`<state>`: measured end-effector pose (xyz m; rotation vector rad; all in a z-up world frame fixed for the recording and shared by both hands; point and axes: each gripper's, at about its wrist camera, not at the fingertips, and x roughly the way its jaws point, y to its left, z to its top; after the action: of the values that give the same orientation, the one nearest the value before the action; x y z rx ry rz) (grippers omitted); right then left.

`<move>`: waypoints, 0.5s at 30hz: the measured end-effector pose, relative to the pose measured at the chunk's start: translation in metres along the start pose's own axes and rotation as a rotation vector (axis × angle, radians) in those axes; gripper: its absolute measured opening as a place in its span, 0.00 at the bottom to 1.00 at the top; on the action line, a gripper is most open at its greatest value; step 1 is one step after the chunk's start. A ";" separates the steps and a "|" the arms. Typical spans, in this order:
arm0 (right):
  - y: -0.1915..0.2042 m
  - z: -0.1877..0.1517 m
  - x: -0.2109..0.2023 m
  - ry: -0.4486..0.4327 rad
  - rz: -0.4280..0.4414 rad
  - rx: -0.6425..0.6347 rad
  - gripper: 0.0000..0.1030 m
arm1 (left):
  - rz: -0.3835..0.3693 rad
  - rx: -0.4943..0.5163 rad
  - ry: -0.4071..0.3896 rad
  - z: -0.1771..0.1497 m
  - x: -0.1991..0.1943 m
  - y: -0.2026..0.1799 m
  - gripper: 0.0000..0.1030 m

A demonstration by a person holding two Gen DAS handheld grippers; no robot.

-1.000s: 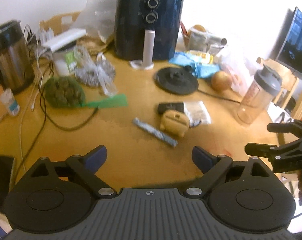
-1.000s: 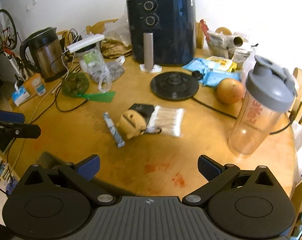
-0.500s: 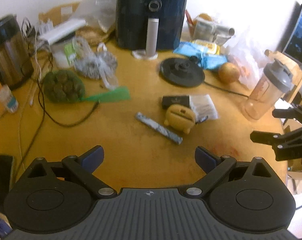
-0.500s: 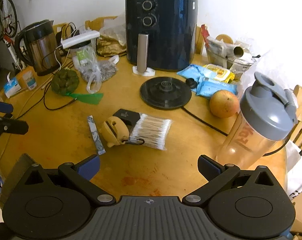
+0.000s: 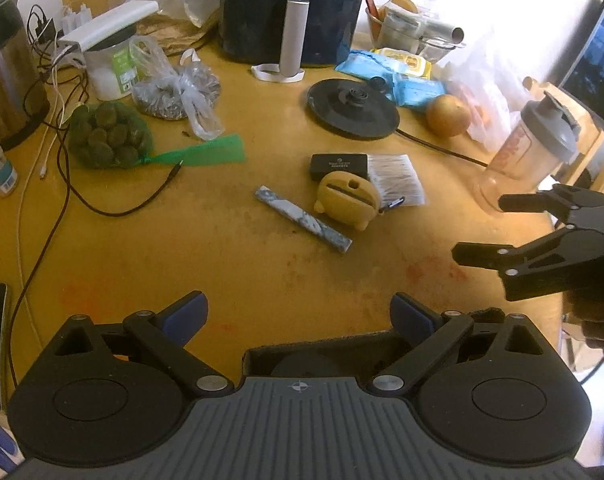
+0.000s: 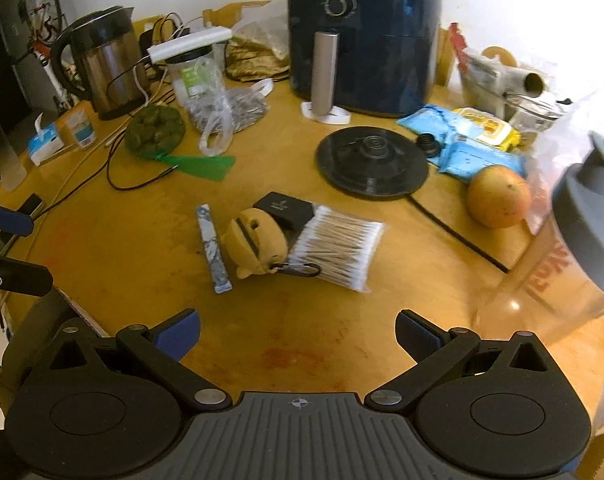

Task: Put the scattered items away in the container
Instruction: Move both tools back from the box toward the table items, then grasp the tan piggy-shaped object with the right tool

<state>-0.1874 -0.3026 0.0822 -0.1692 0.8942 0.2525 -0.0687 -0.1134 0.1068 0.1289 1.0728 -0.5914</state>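
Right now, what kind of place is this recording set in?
Most likely a home kitchen or dining corner: a wooden table crowded with an air fryer, an electric kettle and fruit.

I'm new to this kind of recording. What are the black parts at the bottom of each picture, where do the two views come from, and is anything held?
There is no robot here. A person holds a two-finger gripper in each hand, and a fisheye camera on each looks forward along its fingers. The black parts at the bottom are the gripper itself: the left gripper in the left view, the right gripper in the right view. Each also shows at the edge of the other's picture.

Both are open and hold nothing.

On the wooden table lies a small cluster: a yellow case, a patterned stick, a cotton swab pack and a black box. Around them stand an air fryer, a kettle, an orange and a shaker bottle.

A dark container edge shows just ahead of the left gripper.
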 end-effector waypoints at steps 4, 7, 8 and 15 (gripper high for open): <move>0.009 0.002 0.012 0.016 0.025 -0.035 1.00 | -0.013 -0.008 0.010 -0.005 -0.002 0.004 0.96; 0.018 0.003 0.020 0.010 0.040 -0.085 1.00 | -0.006 -0.003 0.004 -0.011 -0.007 0.009 0.96; 0.021 0.005 0.023 0.010 0.037 -0.103 1.00 | -0.004 -0.001 0.003 -0.012 -0.008 0.010 0.96; 0.034 0.022 0.045 0.014 0.046 -0.180 0.91 | 0.010 -0.048 0.003 -0.021 -0.018 0.031 0.95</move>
<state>-0.1544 -0.2577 0.0588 -0.3179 0.8902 0.3757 -0.0757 -0.0726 0.1062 0.0936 1.0882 -0.5560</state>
